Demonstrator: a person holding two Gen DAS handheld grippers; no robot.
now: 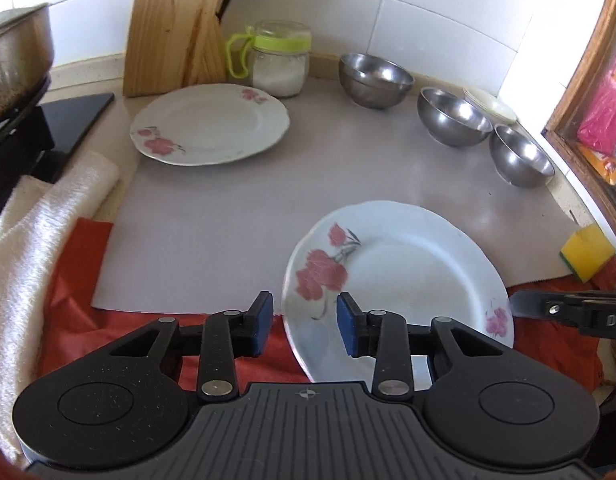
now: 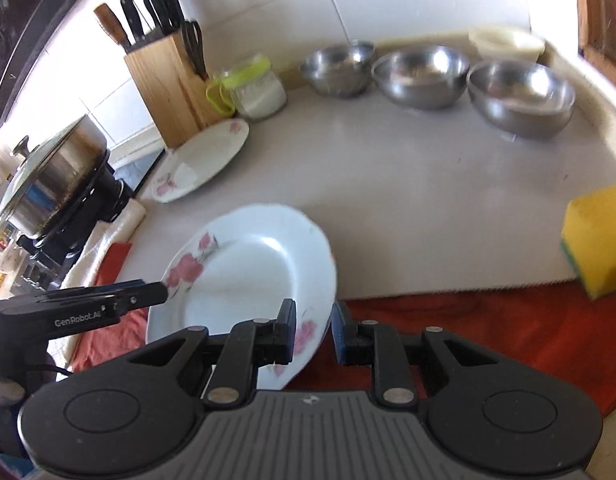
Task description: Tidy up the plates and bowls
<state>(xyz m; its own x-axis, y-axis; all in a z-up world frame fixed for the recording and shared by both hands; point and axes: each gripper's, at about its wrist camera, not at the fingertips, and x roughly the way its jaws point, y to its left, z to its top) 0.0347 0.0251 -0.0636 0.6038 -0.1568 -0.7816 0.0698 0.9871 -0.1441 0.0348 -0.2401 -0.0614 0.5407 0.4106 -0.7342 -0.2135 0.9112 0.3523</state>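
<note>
A white plate with pink flowers (image 1: 408,280) (image 2: 247,280) is tilted near the front of the grey mat (image 1: 227,220). My right gripper (image 2: 314,328) is shut on its right rim, and shows in the left wrist view at the plate's far side (image 1: 520,304). My left gripper (image 1: 305,320) straddles the left rim with its jaws apart, and red cloth shows between the outer pad and the rim. A second flowered plate (image 1: 211,124) (image 2: 203,156) lies flat at the back left. Three steel bowls (image 1: 374,78) (image 1: 452,116) (image 1: 520,156) stand along the back right.
A wooden knife block (image 1: 175,24) and a green-lidded jar (image 1: 279,60) stand behind the second plate. A pot (image 2: 55,168) sits on the stove at left, with a white towel (image 1: 35,232) beside it. Pale dishes (image 2: 506,42) sit in the corner. A yellow sponge (image 2: 600,236) lies front right.
</note>
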